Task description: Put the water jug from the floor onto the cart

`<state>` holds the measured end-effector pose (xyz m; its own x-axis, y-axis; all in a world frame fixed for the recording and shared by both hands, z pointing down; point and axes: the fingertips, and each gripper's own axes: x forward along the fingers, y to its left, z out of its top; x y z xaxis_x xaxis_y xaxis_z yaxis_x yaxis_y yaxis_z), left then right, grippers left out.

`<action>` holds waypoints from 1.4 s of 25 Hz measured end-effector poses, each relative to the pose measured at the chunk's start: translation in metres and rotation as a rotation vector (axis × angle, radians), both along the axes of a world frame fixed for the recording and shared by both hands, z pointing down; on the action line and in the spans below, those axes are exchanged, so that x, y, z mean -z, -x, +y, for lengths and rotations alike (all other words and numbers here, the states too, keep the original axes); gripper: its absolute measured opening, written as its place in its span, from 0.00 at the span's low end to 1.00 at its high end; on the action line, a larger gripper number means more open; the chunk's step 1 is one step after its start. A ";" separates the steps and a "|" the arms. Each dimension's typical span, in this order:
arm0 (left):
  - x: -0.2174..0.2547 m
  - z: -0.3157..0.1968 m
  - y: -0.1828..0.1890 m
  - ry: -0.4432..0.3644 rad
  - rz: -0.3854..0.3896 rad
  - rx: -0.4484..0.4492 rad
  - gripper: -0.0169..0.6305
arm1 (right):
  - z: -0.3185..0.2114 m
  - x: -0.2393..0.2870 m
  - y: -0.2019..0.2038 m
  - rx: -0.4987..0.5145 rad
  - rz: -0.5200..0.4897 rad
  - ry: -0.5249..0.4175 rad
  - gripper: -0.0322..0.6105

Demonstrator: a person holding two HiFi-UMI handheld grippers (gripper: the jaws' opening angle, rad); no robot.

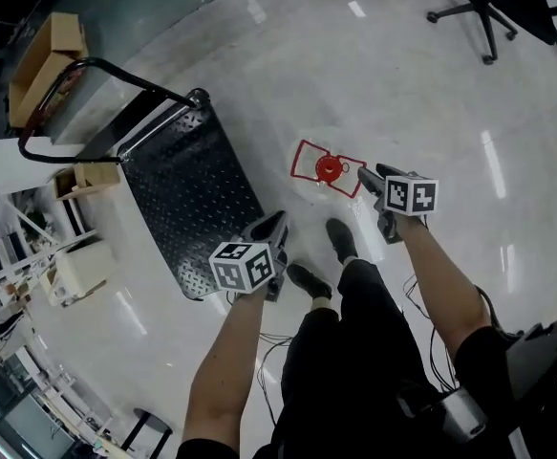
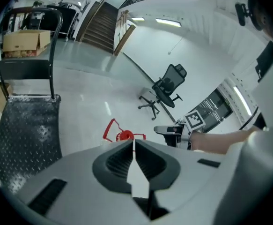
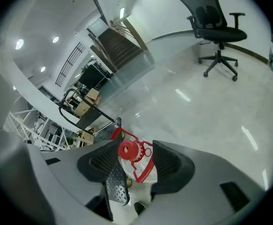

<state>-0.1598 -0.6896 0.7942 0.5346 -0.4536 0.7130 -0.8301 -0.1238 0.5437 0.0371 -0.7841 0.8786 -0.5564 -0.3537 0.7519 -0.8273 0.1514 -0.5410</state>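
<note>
Water jug (image 1: 329, 168): stands on floor (image 1: 402, 84) near cart (image 1: 192, 189), well short of it. Looks clear and smooth, probably heavy and sloshy if full; wants a hold on the stiff red handle (image 1: 302, 158). Right gripper (image 3: 134, 151): spread wide, handle between jaws, unpinched. Left gripper (image 2: 134, 142): pressed together, empty

Water jug (image 1: 328, 168) on floor (image 1: 402, 84), right of cart (image 1: 187, 199) in head view, apart from it. Right gripper (image 1: 366, 176) just beside jug's right side; jug's top in line between its spread jaws in right gripper view, unpressed. Left gripper (image 1: 276, 226) between cart's near corner and shoes (image 1: 341, 240), jaws together. Cardboard box (image 1: 44, 60) beyond cart's handle end. Office chair (image 1: 483, 8) far behind jug, well apart.
</note>
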 end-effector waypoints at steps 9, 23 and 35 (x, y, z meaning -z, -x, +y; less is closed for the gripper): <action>-0.068 0.032 -0.006 0.160 0.037 0.068 0.03 | 0.020 -0.082 0.002 -0.099 -0.006 0.149 0.37; -0.073 0.062 0.003 0.180 0.034 0.114 0.03 | 0.021 -0.111 0.009 -0.192 -0.060 0.238 0.18; -0.015 0.048 0.029 0.042 0.021 0.227 0.03 | 0.008 -0.063 0.042 -0.055 -0.124 0.205 0.18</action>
<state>-0.1890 -0.6413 0.8094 0.4370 -0.5343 0.7236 -0.8225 0.0884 0.5619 -0.0047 -0.7756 0.9415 -0.6328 -0.2331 0.7384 -0.7568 -0.0157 -0.6535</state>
